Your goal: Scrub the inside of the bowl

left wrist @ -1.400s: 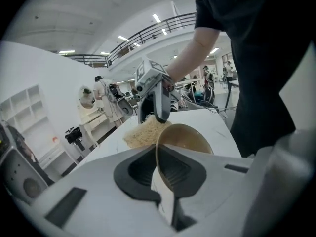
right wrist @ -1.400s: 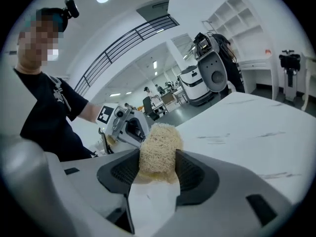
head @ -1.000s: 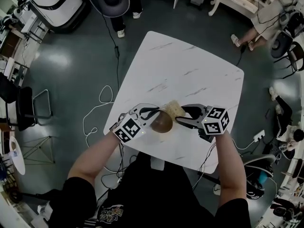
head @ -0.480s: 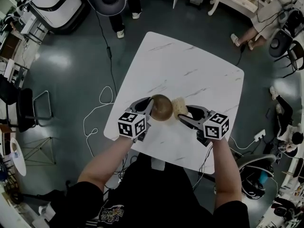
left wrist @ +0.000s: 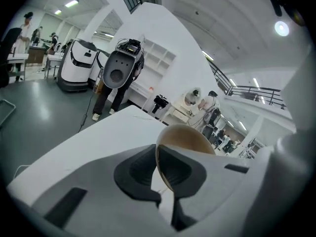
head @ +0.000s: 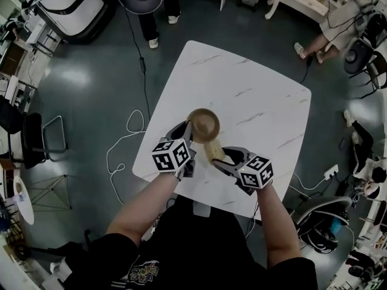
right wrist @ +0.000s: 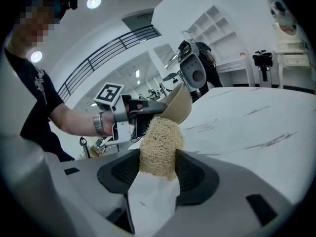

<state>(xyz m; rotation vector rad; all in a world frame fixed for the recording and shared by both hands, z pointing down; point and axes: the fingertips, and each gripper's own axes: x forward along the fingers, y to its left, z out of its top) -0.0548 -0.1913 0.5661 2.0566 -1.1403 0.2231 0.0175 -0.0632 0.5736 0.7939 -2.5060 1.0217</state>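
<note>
Left hand-held gripper (head: 187, 133) jaws closing on the thin rim of the smooth, round brown bowl (head: 203, 124), tilted over the white marbled table (head: 242, 89) at frame centre. Right hand-held gripper (head: 221, 157) clamps a coarse, fibrous tan scrubber (right wrist: 159, 147) just below the bowl.

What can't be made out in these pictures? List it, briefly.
- Head view: inside of the bowl too small to tell clean or dirty.
- Head view: held end of the scrubber covered by the right tongs.
- Right gripper view: scrubber overlaps the bowl; contact cannot be told.
</note>
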